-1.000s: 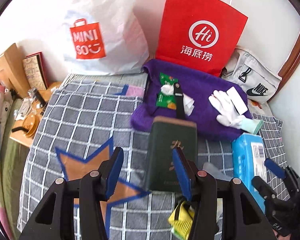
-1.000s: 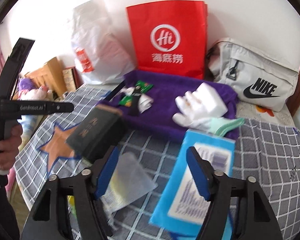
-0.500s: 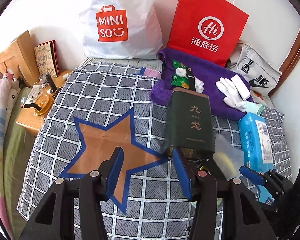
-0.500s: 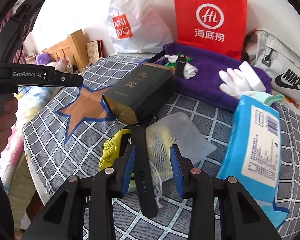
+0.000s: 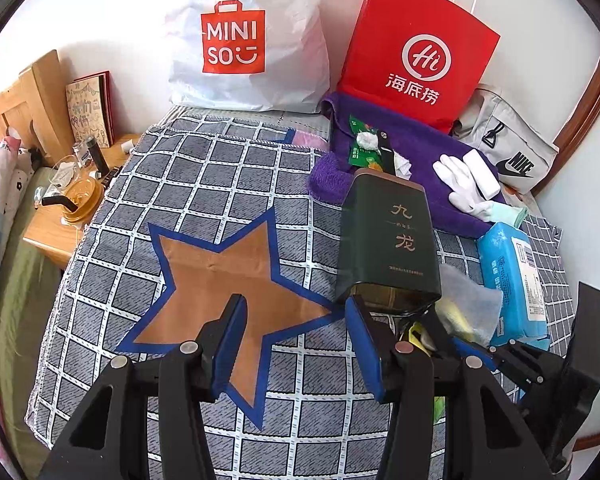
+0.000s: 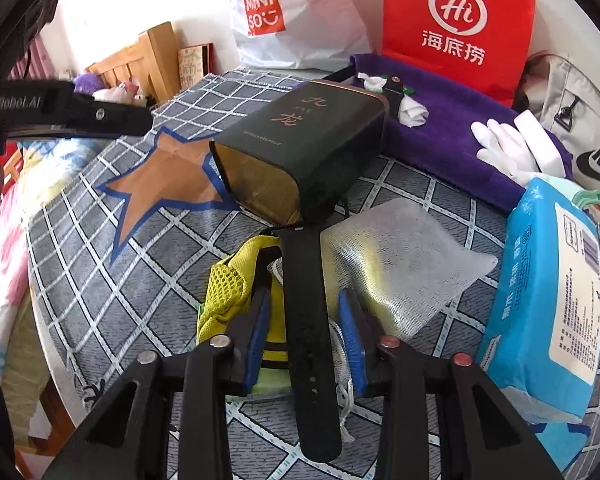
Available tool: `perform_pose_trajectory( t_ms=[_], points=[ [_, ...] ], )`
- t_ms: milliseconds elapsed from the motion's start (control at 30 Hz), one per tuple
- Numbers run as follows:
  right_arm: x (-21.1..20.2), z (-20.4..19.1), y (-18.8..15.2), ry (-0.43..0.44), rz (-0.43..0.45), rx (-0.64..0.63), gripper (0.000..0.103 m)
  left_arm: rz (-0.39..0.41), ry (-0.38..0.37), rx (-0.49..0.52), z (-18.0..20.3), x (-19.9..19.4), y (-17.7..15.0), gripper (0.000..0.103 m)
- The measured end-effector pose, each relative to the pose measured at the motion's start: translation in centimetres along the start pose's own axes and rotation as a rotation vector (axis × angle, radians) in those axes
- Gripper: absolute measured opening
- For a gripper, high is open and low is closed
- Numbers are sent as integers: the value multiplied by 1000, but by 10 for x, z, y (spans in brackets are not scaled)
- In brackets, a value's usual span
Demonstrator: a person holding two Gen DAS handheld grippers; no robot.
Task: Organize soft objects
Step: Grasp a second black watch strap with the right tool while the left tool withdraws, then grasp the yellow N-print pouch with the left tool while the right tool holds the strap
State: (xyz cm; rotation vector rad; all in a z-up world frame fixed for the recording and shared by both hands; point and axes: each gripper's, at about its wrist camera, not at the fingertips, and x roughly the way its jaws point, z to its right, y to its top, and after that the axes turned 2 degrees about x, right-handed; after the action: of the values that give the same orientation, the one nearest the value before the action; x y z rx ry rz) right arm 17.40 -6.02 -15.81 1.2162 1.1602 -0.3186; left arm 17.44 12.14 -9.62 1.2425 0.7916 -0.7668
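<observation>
the left tongs (image 5: 296, 334) hang over the brown star (image 5: 224, 280) on the checked blanket (image 5: 204, 176), jaws moderately apart with nothing between them. the star's right point lies just under the right-hand blue pad, and the dark green tin (image 5: 386, 240) lies on its side just beyond that pad, its open mouth turned toward the tongs, not touching them.

in the right wrist view, the right tongs (image 6: 304, 328) have just been closing and now stand narrow around a black strap (image 6: 306, 320). the strap runs lengthwise between the two blue pads, from the mouth of the tin down past the fingers. whether the pads already press on it i cannot tell; a thin gap seems to show on each side. just left of the left pad, and partly under it, lies a yellow mesh pouch (image 6: 226, 296). a white cord (image 6: 340, 364) peeps out by the right pad. right of that lies a clear plastic bag (image 6: 404, 264), touching the strap's edge, then a blue wipes pack (image 6: 548, 300) near the blanket's right edge.

further back, a purple towel (image 6: 452, 128) carries white gloves (image 6: 504, 148) and a second black strap (image 6: 392, 88), well apart from both tongs. a white miniso bag (image 5: 244, 40) and a red paper bag (image 5: 416, 52) stand against the wall.
</observation>
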Motion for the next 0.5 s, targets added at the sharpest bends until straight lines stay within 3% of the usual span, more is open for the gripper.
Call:
perform_pose_trajectory(
  t_ms=[267,500],
  points=[
    [-26,7,1,19,50,37,20,-5,-6,12,4,-1,-7,49],
    [-54,18,-12,12,104,63,20,-29,-19,57,29,4,-21,49]
  ],
)
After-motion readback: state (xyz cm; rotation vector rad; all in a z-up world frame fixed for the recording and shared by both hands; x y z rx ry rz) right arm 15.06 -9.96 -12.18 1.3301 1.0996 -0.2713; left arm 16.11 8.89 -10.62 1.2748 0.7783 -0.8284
